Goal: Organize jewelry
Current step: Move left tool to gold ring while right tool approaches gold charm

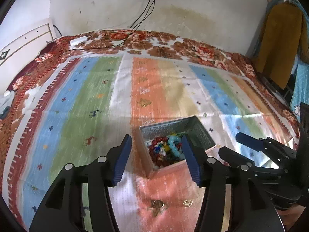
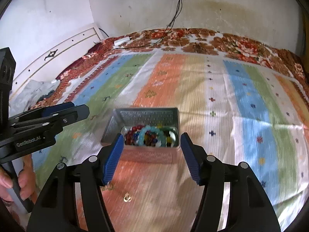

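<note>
An open silver tin box [image 1: 199, 133] [image 2: 146, 116] stands on the striped cloth, filled with bead bracelets [image 1: 168, 148] [image 2: 150, 137] in red, light blue and mixed colours. My left gripper [image 1: 156, 158] is open and empty, just in front of the box; it also shows in the right wrist view [image 2: 77, 110]. My right gripper [image 2: 150, 156] is open and empty, its fingers flanking the near side of the box; it also shows in the left wrist view [image 1: 235, 143]. Two small gold pieces [image 1: 157, 205] [image 1: 187, 202] lie on the cloth near me; one gold piece [image 2: 127, 197] shows in the right wrist view.
The striped cloth [image 1: 96, 100] covers a bed with a floral blanket [image 1: 154, 44] at the back. Black cables [image 1: 143, 13] run from a wall socket to a white charger [image 1: 78, 40]. A yellow garment [image 1: 278, 38] hangs at right. A white headboard [image 2: 58, 52] stands left.
</note>
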{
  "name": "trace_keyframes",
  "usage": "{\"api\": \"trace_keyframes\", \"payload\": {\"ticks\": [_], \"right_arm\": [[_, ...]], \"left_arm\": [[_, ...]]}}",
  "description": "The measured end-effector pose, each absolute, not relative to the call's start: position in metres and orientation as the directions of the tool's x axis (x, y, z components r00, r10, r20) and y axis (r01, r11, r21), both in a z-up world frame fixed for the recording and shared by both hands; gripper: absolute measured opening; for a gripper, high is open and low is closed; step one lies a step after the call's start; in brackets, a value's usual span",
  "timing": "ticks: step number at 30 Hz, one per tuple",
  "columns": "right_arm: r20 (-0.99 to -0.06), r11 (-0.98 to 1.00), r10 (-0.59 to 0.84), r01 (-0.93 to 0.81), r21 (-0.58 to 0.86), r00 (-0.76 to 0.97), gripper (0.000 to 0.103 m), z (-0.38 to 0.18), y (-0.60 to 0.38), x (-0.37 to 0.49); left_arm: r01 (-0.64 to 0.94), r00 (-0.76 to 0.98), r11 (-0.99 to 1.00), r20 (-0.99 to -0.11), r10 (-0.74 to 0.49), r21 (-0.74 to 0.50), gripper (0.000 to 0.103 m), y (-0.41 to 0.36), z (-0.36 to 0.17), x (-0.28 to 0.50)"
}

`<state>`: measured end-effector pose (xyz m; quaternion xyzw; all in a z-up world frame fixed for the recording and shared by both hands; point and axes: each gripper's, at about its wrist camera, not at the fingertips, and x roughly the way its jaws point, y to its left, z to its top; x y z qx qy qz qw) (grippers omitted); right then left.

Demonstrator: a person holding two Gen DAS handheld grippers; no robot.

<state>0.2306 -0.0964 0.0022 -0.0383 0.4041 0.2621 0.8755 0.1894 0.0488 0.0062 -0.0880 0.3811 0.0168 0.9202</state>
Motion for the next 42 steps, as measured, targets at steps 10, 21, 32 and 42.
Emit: {"api": "trace_keyframes", "payload": {"ticks": [10, 21, 32, 42], "right_arm": [[-0.792, 0.838, 0.424, -0.523, 0.159, 0.439, 0.064, -0.015, -0.095, 0.209], [-0.884, 0.813, 0.38, -0.554, 0.179, 0.273, 0.064, -0.049, -0.085, 0.194], [-0.914, 0.805, 0.339, -0.571, 0.161, 0.221, 0.064, -0.065, -0.075, 0.189], [-0.928, 0.794, 0.314, -0.591, 0.142, 0.2, 0.064, -0.075, -0.067, 0.188]], "left_arm": [[-0.126, 0.617, 0.977, -0.785, -0.061, -0.174, 0.056, 0.054, -0.016, 0.177], [-0.131, 0.481, 0.976, -0.872, -0.09, -0.173, 0.056, 0.05, -0.048, 0.181], [-0.121, 0.38, 0.978, -0.918, -0.114, -0.172, 0.056, 0.041, -0.07, 0.185], [-0.12, 0.304, 0.975, -0.942, -0.144, -0.188, 0.056, 0.037, -0.086, 0.189]]}}
